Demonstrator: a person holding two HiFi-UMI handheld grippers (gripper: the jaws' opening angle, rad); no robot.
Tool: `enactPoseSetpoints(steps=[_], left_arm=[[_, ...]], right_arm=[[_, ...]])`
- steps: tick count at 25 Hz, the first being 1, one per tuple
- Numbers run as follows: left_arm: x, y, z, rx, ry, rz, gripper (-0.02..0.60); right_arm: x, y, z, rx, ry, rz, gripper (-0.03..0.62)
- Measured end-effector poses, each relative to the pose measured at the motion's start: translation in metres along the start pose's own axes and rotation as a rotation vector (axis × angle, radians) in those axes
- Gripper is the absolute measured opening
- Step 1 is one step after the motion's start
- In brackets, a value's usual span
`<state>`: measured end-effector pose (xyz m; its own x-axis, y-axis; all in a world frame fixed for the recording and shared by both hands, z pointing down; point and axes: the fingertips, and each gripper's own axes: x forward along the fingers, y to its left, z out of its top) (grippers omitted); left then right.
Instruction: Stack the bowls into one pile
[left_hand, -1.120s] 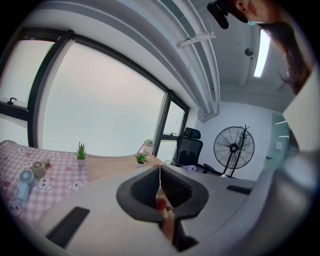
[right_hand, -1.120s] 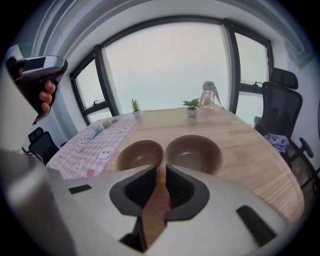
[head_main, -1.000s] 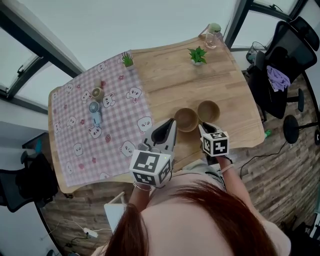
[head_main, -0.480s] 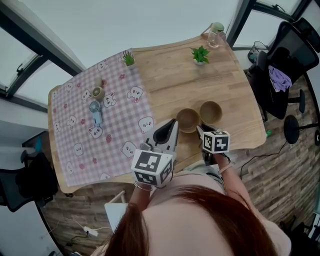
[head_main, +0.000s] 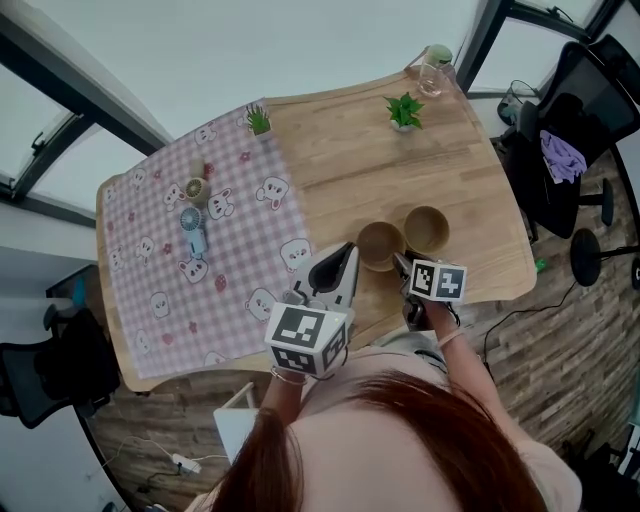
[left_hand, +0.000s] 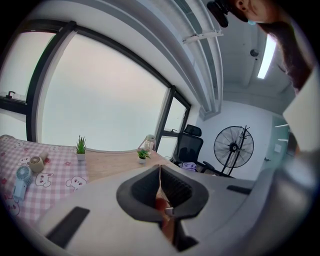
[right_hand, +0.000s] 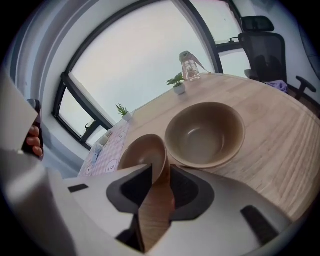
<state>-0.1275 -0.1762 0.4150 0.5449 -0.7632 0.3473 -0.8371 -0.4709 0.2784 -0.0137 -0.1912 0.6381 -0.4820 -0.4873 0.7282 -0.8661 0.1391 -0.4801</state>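
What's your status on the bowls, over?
Left gripper shut, empty. Right gripper jaws just opened, left bowl rim between them. Right bowl beside it, unstacked. Nothing in the way.

Tabletop (head_main: 350, 160): left half carried a pink checked cloth (head_main: 235, 255), with a blue hand fan (head_main: 190, 225) lying on it. Potted plant (head_main: 404, 110) and glass bottle (head_main: 432, 70) stood near its far right corner; office chair (head_main: 570, 140) stood beyond its right end.

Soft, even daylight from the big windows (left_hand: 100, 100) — faint shadows; gripper views warp at dark edges, foreground perhaps blurred.
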Motion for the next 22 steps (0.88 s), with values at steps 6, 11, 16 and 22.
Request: enactPoseSetpoints(steps=[6, 11, 16, 22], left_arm=[[0.002, 0.006, -0.001, 0.001, 0.010, -0.001, 0.011], [-0.001, 0.007, -0.002, -0.002, 0.010, 0.000, 0.011], [-0.002, 0.005, -0.003, 0.003, 0.011, -0.005, 0.011], [-0.004, 0.000, -0.003, 0.005, 0.008, -0.011, 0.011]], right_arm=[[0.007, -0.001, 0.000, 0.000, 0.012, -0.019, 0.109], [0.010, -0.004, -0.002, -0.019, 0.016, -0.061, 0.058], [0.008, -0.006, -0.003, -0.043, 0.012, -0.082, 0.021], [-0.001, -0.007, -0.005, -0.035, -0.006, -0.077, 0.012]])
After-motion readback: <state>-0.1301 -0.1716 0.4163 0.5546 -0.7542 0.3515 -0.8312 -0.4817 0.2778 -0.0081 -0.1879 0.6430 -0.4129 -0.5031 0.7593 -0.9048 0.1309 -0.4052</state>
